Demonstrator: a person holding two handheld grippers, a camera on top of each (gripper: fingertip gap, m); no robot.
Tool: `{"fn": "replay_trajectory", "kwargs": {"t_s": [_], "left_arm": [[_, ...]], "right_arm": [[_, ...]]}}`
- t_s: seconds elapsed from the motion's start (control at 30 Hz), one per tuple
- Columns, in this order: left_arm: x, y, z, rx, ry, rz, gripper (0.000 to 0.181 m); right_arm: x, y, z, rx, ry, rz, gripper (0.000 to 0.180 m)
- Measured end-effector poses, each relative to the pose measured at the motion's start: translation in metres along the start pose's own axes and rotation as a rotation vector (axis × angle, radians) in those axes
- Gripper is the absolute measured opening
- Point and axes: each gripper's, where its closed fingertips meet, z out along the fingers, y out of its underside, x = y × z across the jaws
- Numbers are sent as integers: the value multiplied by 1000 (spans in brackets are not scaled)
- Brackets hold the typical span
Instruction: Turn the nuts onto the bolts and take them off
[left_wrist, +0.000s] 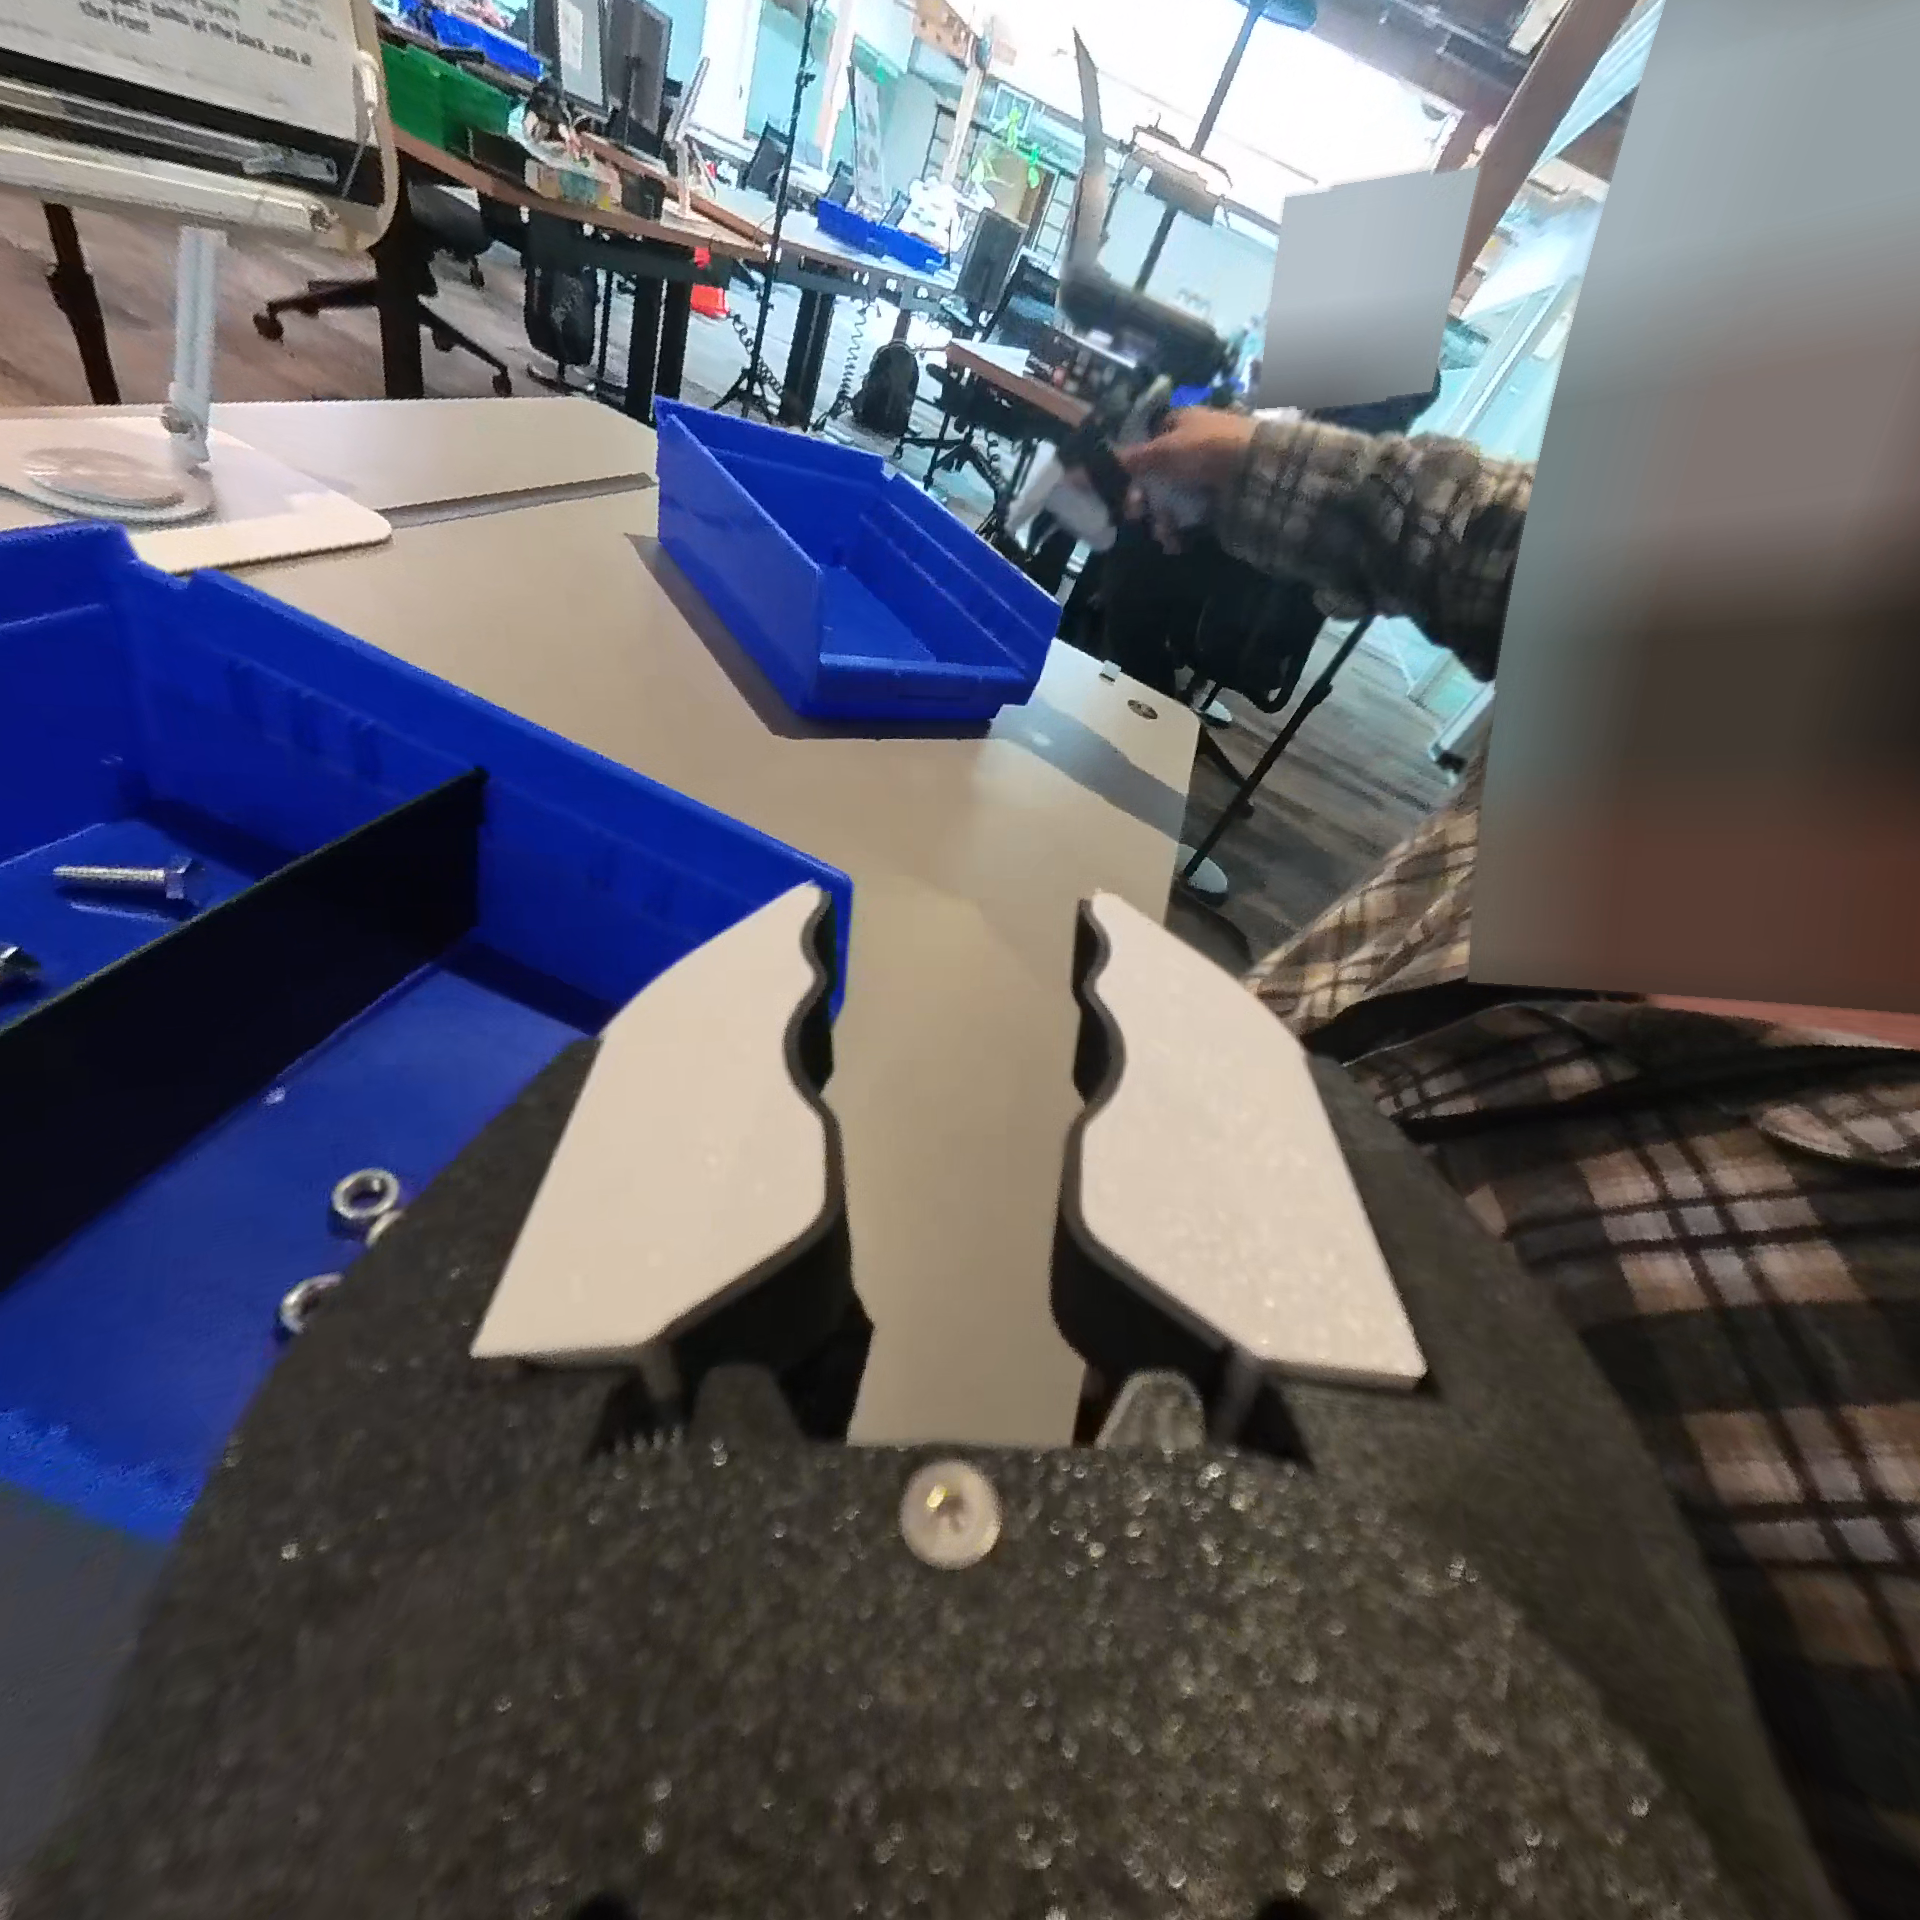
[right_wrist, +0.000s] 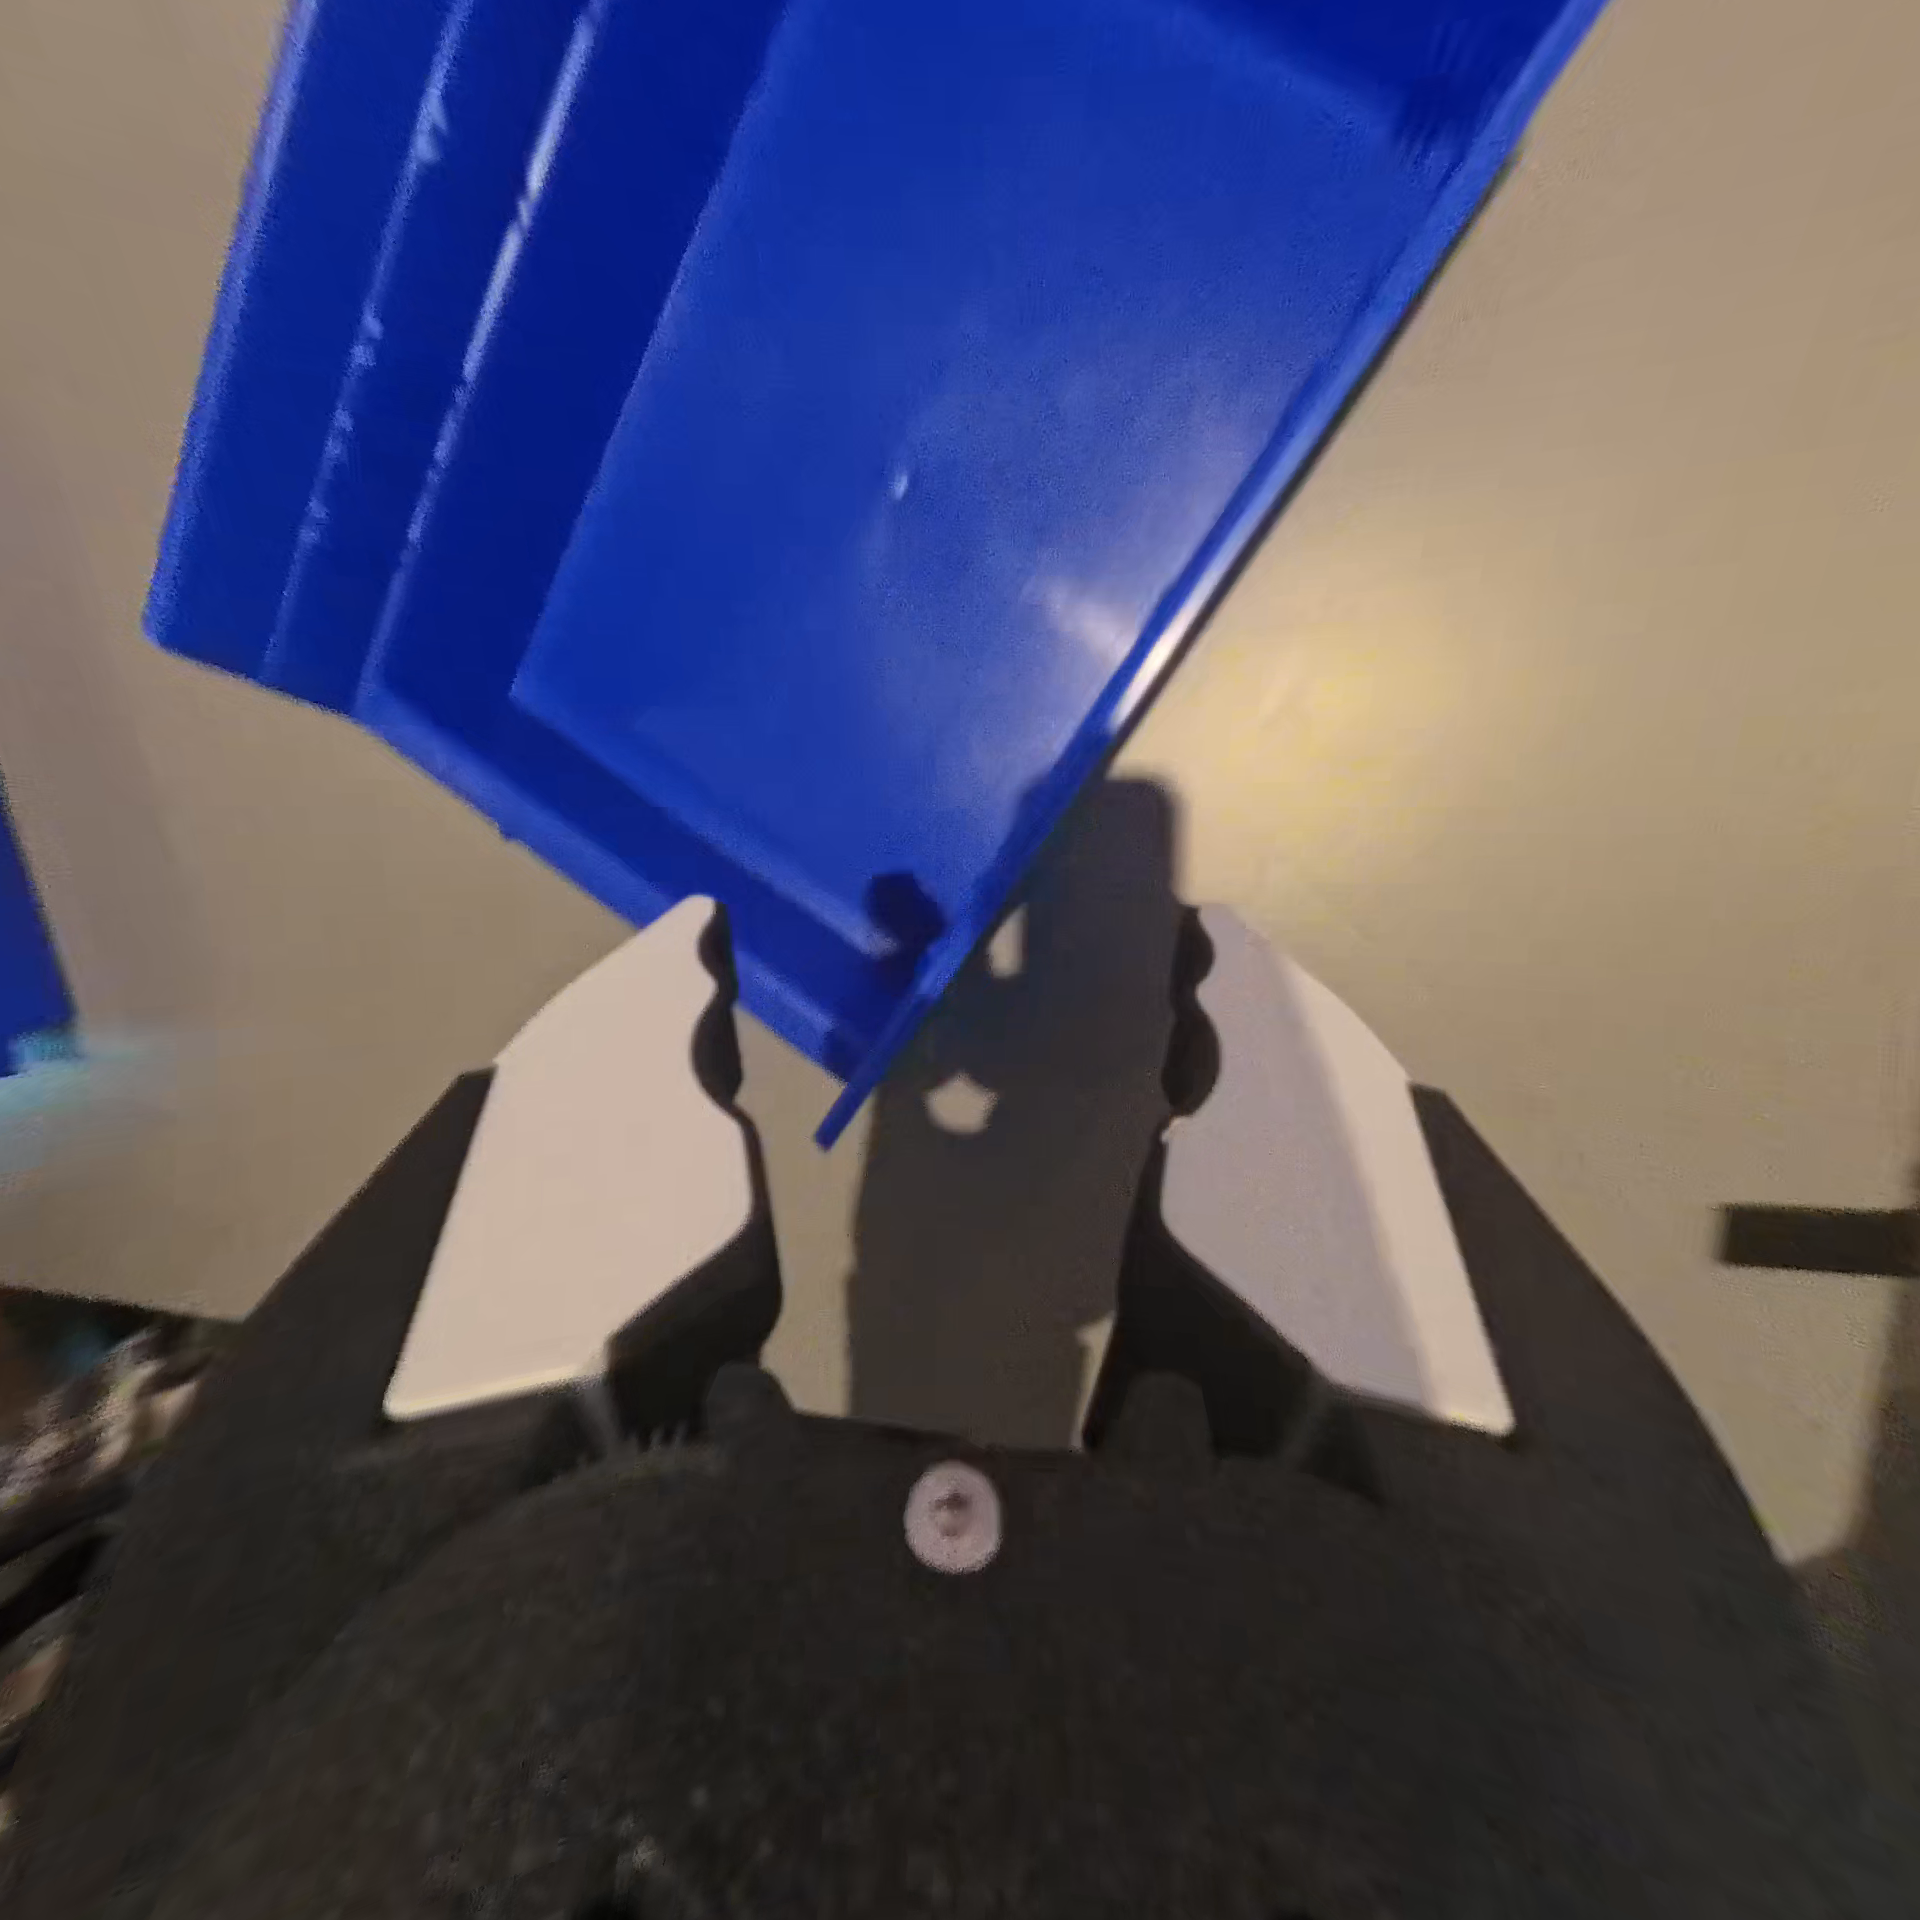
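In the left wrist view a blue bin (left_wrist: 644, 821) with a black divider (left_wrist: 260, 914) sits at the left. A silver bolt (left_wrist: 125, 875) lies beyond the divider and two silver nuts (left_wrist: 364, 1195) lie on the near side. My left gripper (left_wrist: 954, 935) is open and empty, just right of that bin, above the table. My right gripper (right_wrist: 951, 935) is open and empty above the near corner of a second, empty blue bin (right_wrist: 935, 416). It also shows far off in the left wrist view (left_wrist: 1101, 457), held up in a hand.
The second empty blue bin (left_wrist: 831, 582) stands on the beige table (left_wrist: 582, 644) at the middle right. A white stand base (left_wrist: 187, 488) sits at the back left. A person in a plaid shirt (left_wrist: 1714, 1299) is close on the right. The table's edge (left_wrist: 1184, 790) is just right of the bin. Spacing between my two grippers at the tips: around 60 cm.
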Motion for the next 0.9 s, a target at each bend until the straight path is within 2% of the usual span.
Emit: {"fn": "replay_trajectory", "kwargs": {"t_s": [0.1, 0.17, 0.23, 0.3, 0.33, 0.67, 0.9], "left_arm": [[7, 0, -5, 15, 29, 0, 43], [13, 1, -8, 16, 32, 15, 43], [17, 3, -12, 11, 21, 33, 43], [17, 6, -16, 0, -1, 46, 43], [16, 8, -18, -4, -13, 48, 43], [-1, 11, -17, 10, -13, -25, 42], [-9, 6, 0, -19, -21, -30, 42]], "right_arm": [[-10, 26, 21, -64, -69, 78, 71], [-8, 30, 31, -95, -30, 74, 68], [-5, 30, 39, -115, 4, 62, 47], [-4, 30, 43, -151, 1, 65, 14], [-3, 29, 43, -167, -8, 73, 10], [88, 14, 23, -246, 175, 39, 3], [143, 8, 10, -286, 188, -8, 3]]}}
